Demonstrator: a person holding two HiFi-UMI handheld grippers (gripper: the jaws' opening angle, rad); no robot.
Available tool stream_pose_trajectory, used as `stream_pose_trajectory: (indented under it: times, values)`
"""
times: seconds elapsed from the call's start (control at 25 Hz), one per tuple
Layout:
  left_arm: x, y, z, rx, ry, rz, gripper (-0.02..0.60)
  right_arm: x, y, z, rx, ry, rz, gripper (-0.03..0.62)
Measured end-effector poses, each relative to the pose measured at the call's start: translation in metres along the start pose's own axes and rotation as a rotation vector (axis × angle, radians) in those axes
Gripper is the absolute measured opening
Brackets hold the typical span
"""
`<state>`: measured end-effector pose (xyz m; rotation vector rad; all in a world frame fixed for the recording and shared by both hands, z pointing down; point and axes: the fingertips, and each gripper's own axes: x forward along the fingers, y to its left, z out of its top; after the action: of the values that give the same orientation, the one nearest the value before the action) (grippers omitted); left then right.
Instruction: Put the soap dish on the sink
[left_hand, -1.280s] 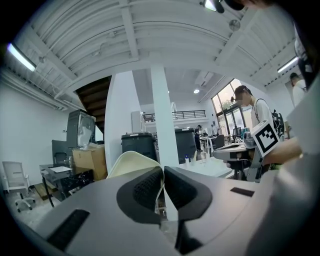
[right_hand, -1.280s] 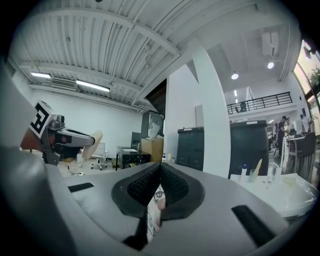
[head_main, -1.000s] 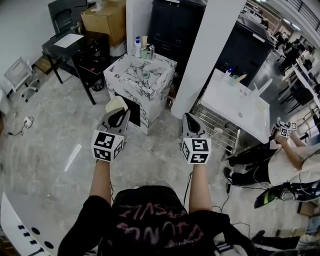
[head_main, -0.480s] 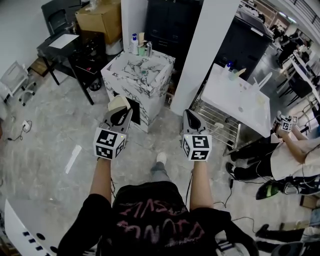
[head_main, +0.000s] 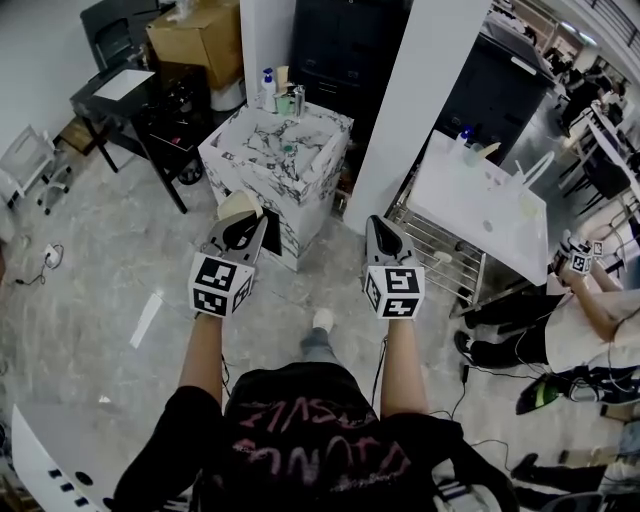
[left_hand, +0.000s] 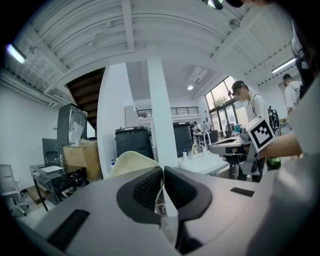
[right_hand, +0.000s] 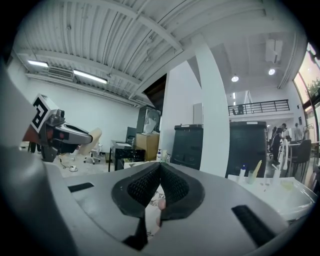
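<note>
A person stands on a grey stone floor, one tool in each hand. The left tool is clamped on the thin edge of a cream, rounded plastic soap dish, held in the air just short of a white, black-veined marble sink cabinet.

In the left gripper view the soap dish rises behind the left jaw. Whether the dish holds anything cannot be seen. The right tool is closed, jaws together with nothing between them.

Bottles stand at the sink's back rim; what lies in the basin is too small to tell.

Compared with half a second ago, both tools sit almost unchanged and the sink is slightly nearer.
</note>
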<state>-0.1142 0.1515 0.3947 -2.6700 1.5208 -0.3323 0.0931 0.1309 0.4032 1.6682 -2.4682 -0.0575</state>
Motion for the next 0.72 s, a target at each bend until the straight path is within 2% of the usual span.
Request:
stream_pose_trajectory:
  times: [0.28,0.72]
  values:
    - [0.048,0.020,-0.015,-0.015,0.039,-0.002,0.034,0.049,-0.024,-0.015,0.027,0.022,0.010,0.015]
    - [0.155,0.061,-0.023,-0.004,0.094,0.007,0.034,0.156,-0.072,-0.023,0.019,0.030,0.048,0.015]
